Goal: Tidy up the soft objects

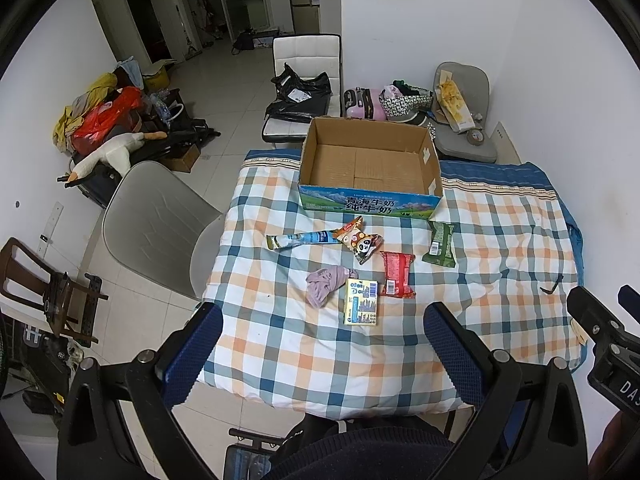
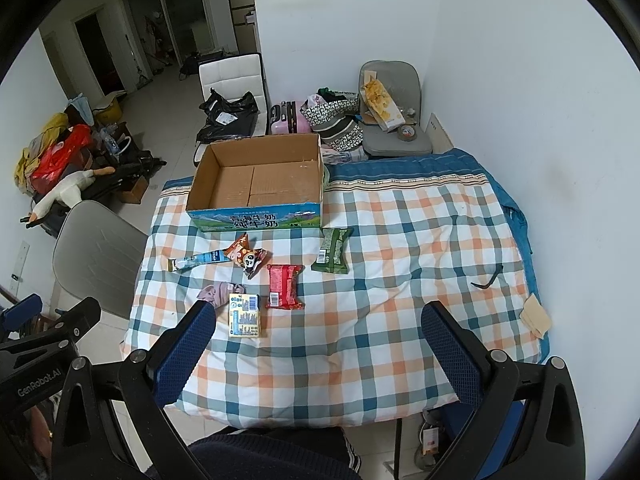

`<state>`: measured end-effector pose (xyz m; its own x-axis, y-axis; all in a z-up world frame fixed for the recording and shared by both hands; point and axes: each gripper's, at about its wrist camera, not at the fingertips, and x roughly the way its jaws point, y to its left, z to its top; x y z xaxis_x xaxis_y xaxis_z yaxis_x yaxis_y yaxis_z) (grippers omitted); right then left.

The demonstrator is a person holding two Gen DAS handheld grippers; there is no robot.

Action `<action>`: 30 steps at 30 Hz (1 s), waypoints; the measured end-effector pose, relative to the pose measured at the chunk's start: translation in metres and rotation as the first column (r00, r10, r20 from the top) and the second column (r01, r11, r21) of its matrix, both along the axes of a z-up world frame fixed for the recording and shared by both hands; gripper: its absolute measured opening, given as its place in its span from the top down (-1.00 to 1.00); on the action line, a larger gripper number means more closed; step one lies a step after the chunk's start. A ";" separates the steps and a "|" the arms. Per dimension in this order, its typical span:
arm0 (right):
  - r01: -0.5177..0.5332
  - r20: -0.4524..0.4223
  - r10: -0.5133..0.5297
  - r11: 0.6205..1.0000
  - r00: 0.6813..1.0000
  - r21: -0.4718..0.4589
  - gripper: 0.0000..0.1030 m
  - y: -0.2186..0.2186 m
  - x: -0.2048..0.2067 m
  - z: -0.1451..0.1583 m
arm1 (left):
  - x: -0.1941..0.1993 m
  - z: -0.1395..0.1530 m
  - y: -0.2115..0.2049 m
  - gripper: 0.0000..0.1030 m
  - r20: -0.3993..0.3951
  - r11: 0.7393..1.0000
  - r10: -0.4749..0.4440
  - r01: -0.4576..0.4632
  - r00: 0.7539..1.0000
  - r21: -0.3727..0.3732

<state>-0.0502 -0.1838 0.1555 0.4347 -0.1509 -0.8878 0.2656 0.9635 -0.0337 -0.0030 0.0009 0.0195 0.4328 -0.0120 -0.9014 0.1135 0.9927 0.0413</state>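
Hovering wide open and empty at the near edge of the worktop [image 1: 500, 216], left claw [image 1: 320, 344] and right claw [image 2: 320, 340] may drag the quilt or crush a soft packet, because the red packet [image 1: 397, 274], the yellow carton [image 1: 361, 301] and the purple cloth [image 1: 326, 283] lie close together in front of the empty cardboard box [image 1: 370, 200].

We see white walls [image 1: 440, 12], pale tiled floor [image 1: 224, 92], grey chair [image 1: 152, 220] beside quilt-covered table [image 1: 500, 240], white chair [image 1: 308, 56] behind, dark doorways [image 1: 144, 12] beyond

A grey chair [image 1: 156, 216] stands at the left of the frame, a white chair [image 1: 306, 56] holding black bags [image 1: 298, 94] at upper centre. A plush goose [image 1: 108, 154] lies at left beside a pile of bags [image 1: 100, 116]; a pink suitcase [image 1: 366, 104] sits upper right.
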 end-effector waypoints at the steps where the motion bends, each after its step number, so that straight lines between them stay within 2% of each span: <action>1: 0.000 -0.001 0.000 1.000 1.000 0.000 -1.00 0.000 -0.001 0.000 | 0.000 0.000 0.000 -1.00 0.000 1.000 0.000 0.000 1.000 0.000; 17: -0.002 0.005 0.002 1.000 1.000 0.001 -1.00 0.001 -0.004 -0.002 | -0.002 -0.001 0.001 -1.00 0.005 1.000 0.000 0.000 1.000 -0.001; 27: -0.008 -0.026 0.008 1.000 1.000 0.007 -1.00 0.000 0.001 0.000 | 0.001 -0.005 -0.003 -1.00 -0.011 1.000 0.014 -0.014 1.000 -0.005; 30: -0.008 -0.043 0.009 1.000 0.999 0.015 -1.00 -0.002 0.008 -0.017 | 0.015 -0.018 -0.004 -1.00 -0.015 0.999 0.035 -0.035 0.999 0.004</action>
